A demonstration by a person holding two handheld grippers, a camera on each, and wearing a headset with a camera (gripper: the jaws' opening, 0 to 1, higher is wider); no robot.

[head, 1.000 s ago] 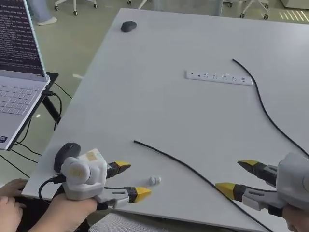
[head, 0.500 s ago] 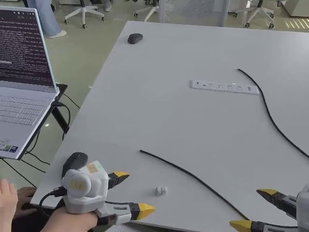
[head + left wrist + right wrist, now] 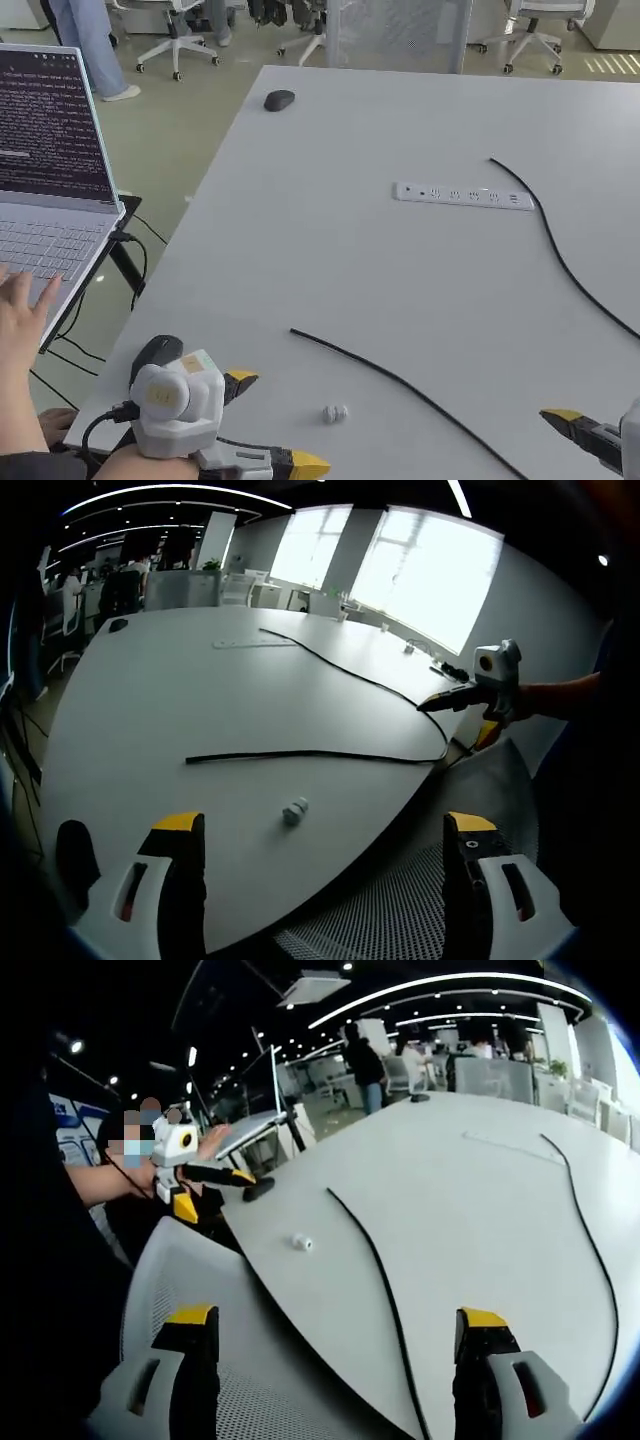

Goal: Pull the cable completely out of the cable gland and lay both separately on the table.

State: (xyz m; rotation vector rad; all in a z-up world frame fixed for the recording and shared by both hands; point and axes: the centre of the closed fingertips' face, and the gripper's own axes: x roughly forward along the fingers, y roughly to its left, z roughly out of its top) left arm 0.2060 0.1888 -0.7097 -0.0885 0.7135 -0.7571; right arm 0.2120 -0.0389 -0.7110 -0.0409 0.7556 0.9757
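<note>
Currently, left gripper, lower left, and right gripper stand wide open, holding nothing; cable gland lies bottom centre, near cable, not touching.

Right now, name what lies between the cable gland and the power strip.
The black cable crosses between cable gland and power strip, touching neither; head view shows it.

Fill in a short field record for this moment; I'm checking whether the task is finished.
cable gland: lies alone on the table
cable: lies flat on the table, apart from the cable gland
left gripper: open, empty, at the near table edge
right gripper: open, empty
task: appears done
</note>
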